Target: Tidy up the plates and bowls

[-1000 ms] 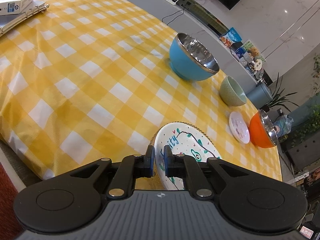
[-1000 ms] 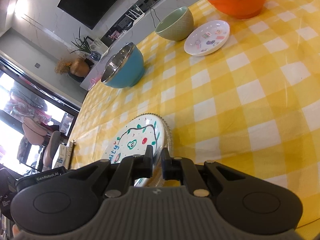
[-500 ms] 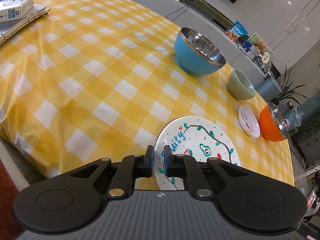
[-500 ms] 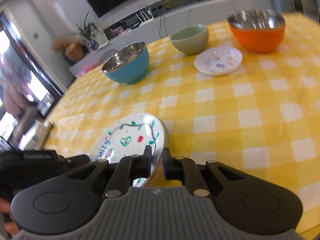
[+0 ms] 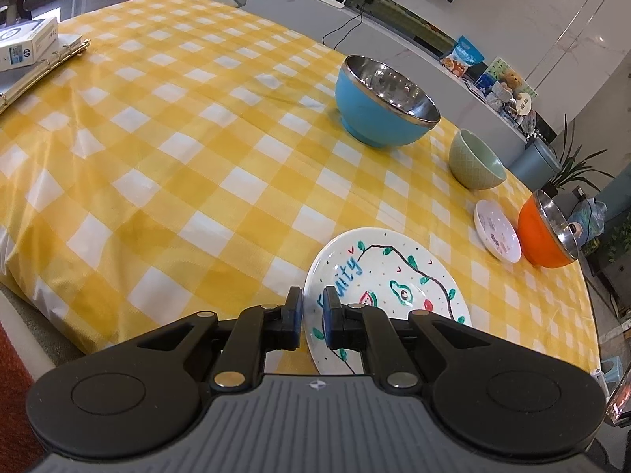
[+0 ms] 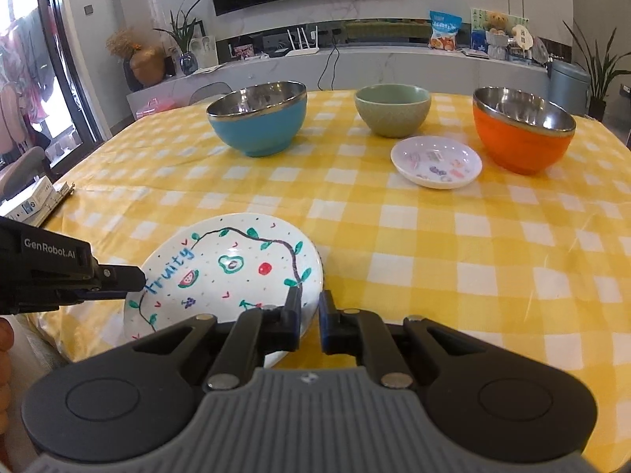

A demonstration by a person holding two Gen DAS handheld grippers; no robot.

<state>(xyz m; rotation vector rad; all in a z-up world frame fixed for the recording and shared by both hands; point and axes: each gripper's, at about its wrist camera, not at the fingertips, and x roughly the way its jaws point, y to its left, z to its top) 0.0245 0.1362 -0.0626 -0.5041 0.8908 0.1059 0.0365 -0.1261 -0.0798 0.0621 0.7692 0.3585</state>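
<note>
Currently both tools pinch the white round ceramic plate with fruit drawings [image 6: 232, 272]: left tool [image 5: 312, 315] on its left rim, right tool [image 6: 309, 317] on its near right rim. Plate sits at the near edge of the yellow-checked bench [image 6: 453, 236], right side slightly raised. Likely step: carry it to the small white patterned dish [image 6: 435, 161] beside the orange steel-lined bowl [image 6: 522, 136] (stacking is my guess). Keep both grips level, lift together, no twisting; glazed rim may slip. Clear the blue steel-lined bowl [image 6: 258, 122] and green ceramic bowl [image 6: 392, 112].
</note>
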